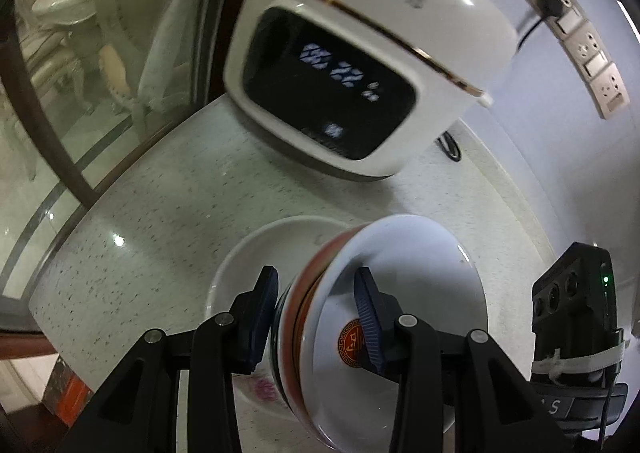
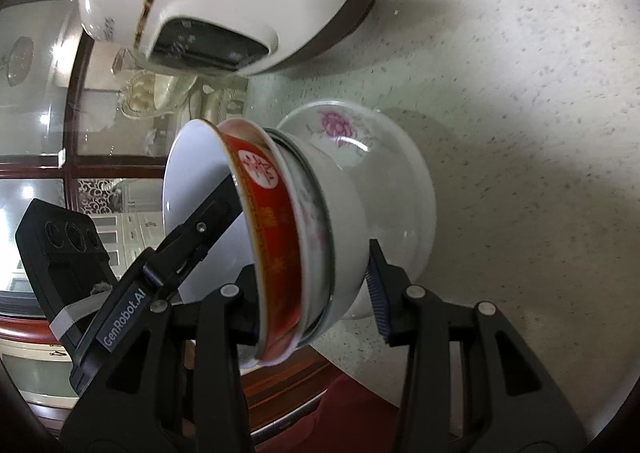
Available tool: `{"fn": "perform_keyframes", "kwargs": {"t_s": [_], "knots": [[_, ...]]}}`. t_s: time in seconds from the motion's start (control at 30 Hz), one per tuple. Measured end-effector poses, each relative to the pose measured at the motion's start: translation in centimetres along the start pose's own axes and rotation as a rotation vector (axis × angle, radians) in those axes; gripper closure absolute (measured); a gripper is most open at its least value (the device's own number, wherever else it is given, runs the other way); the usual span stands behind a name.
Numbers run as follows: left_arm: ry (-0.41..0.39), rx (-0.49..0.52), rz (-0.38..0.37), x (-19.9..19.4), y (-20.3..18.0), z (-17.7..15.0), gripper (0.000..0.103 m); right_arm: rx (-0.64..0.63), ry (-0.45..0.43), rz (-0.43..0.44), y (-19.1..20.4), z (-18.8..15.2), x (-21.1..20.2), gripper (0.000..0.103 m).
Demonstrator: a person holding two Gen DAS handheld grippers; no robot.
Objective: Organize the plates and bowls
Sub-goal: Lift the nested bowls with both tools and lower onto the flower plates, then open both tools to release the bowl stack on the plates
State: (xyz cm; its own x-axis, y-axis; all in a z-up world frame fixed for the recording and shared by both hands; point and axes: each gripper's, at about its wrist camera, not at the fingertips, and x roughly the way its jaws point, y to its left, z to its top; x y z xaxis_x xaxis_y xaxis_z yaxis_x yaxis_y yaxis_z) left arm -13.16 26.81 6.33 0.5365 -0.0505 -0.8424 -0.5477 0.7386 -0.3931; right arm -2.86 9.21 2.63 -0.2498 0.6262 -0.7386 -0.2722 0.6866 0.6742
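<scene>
A white rice cooker (image 1: 360, 65) stands beyond my left hand-held gripper (image 1: 316, 317) and right hand-held gripper (image 2: 316, 293), both clamping stacked bowls (image 2: 296, 221), red-banded, tilted

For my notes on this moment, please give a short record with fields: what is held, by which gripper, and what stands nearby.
held: stack of bowls, tilted on edge
left gripper: jaws clamp the stack's rim
right gripper: jaws clamp the stack from the other side
below: flowered plate on the speckled counter
nearby: white rice cooker, display lit
</scene>
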Motion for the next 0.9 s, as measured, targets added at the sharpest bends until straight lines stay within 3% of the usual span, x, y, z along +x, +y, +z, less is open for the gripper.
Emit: {"fn": "perform_keyframes", "kwargs": {"t_s": [0.27, 0.47, 0.53, 0.57, 0.6, 0.67, 0.9], "knots": [[0.003, -0.027, 0.006, 0.3, 2.3, -0.7, 0.063, -0.014, 0.020, -0.025, 0.4, 0.8, 2.7, 0.058], [-0.046, -0.004, -0.012, 0.4, 2.8, -0.1, 0.058, -0.037, -0.073, -0.035, 1.4, 1.1, 2.5, 0.053], [-0.058, -0.008, -0.014, 0.3, 3.1, -0.1, 0.050, -0.073, -0.119, -0.070, 1.9, 0.8, 1.6, 0.041], [-0.062, -0.009, -0.021, 0.4, 3.0, -0.3, 0.042, -0.087, -0.148, -0.082, 2.3, 0.9, 1.0, 0.026], [-0.077, -0.011, -0.038, 0.3, 3.2, -0.3, 0.036, -0.095, -0.187, -0.093, 2.6, 0.8, 0.4, 0.024], [-0.103, -0.003, -0.040, -0.2, 3.1, -0.6, 0.032, -0.117, -0.232, -0.105, 3.3, 0.6, -0.5, 0.020], [-0.232, 0.069, -0.016, -3.3, 2.1, -1.8, 0.008, -0.232, -0.362, -0.135, 4.2, -2.6, -4.0, 0.019]]}}
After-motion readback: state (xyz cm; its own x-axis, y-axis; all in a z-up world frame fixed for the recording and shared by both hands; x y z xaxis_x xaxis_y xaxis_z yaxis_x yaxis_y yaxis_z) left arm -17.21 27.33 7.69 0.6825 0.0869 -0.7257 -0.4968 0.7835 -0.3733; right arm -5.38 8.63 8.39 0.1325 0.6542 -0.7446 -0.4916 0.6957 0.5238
